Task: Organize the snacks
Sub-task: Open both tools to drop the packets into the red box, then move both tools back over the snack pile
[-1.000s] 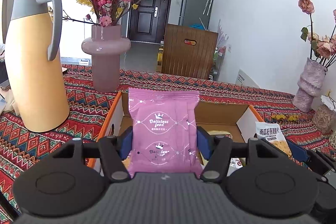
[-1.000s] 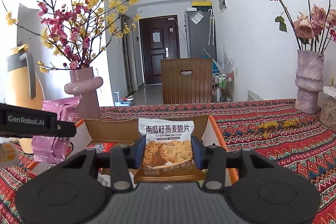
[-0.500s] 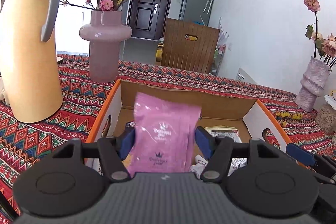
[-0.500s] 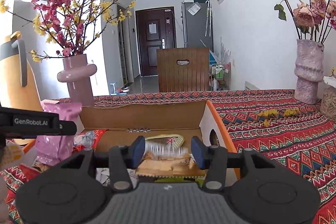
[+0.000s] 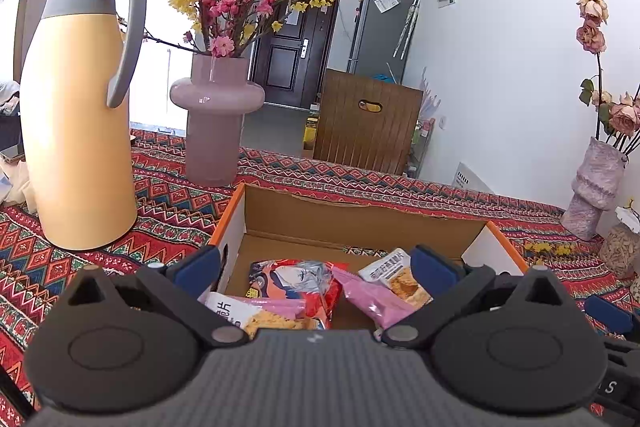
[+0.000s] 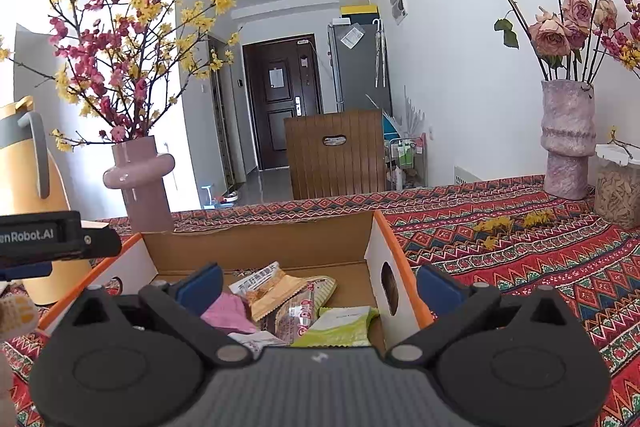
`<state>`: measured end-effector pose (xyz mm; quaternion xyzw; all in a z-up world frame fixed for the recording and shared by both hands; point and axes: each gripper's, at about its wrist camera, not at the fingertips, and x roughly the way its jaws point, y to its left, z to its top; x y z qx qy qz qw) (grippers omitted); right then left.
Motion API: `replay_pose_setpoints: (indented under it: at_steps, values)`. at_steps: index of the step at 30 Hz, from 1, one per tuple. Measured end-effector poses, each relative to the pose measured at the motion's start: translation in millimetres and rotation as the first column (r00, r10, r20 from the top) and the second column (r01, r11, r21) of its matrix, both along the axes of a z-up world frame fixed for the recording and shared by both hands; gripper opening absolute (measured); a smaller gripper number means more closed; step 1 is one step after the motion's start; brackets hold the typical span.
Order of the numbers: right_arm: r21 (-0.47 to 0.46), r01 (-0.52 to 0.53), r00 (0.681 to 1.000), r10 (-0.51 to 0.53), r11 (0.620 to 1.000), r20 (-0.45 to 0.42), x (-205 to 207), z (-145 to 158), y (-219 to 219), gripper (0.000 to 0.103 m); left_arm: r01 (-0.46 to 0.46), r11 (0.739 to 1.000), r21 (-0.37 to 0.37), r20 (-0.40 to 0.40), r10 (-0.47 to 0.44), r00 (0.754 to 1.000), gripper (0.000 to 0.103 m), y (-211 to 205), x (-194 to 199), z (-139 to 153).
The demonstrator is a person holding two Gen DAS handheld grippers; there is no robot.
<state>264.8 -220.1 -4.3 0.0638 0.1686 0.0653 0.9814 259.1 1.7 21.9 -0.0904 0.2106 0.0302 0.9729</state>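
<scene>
An open cardboard box (image 5: 360, 223) with an orange rim holds several snack packets. In the left wrist view a pink packet (image 5: 372, 297) lies in it beside an oat crisp packet (image 5: 400, 277) and a red cartoon packet (image 5: 296, 281). My left gripper (image 5: 316, 265) hovers over the box's near side, its jaws opening wide, and nothing is pressed between them. In the right wrist view my right gripper (image 6: 319, 285) is also opening, straddling the right wall of the box (image 6: 256, 247). The oat crisp packet (image 6: 268, 287), the pink packet (image 6: 226, 313) and a green packet (image 6: 340, 323) lie below it.
A tall yellow thermos jug (image 5: 80, 107) and a pink vase of blossom branches (image 5: 216, 123) stand left of the box. A textured vase of roses (image 6: 568, 143) and a jar (image 6: 616, 187) stand at the far right. A patterned cloth (image 6: 520, 259) covers the table.
The left gripper let go of the pink packet and the right one let go of the oat crisp packet. Both packets dropped into the box. Both pairs of jaws spread wide.
</scene>
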Motion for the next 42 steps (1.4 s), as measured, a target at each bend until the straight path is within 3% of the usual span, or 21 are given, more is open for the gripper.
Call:
replay_pose_setpoints:
  at_steps: [12,22,32,42]
  values:
    - [-0.005,0.0,0.997,0.001,1.0,0.08,-23,27,-4,0.103,-0.012,1.0,-0.019,0.084,0.014,0.996,0.103,3,-35,35]
    - [-0.015,-0.03,0.994,0.032,0.999,0.106,-64,43,-1,0.103,0.004,1.0,-0.01,0.084,-0.003,0.996,0.103,5,-73,44]
    - [-0.049,-0.037,0.998,0.039,0.998,0.056,-102,32,-2,0.103,0.016,0.999,0.04,0.035,-0.017,0.999,0.103,15,-108,24]
    - [-0.063,-0.034,0.997,0.03,0.997,-0.071,-125,-1,-11,0.103,0.019,0.994,0.11,-0.014,-0.018,1.0,0.103,23,-121,-11]
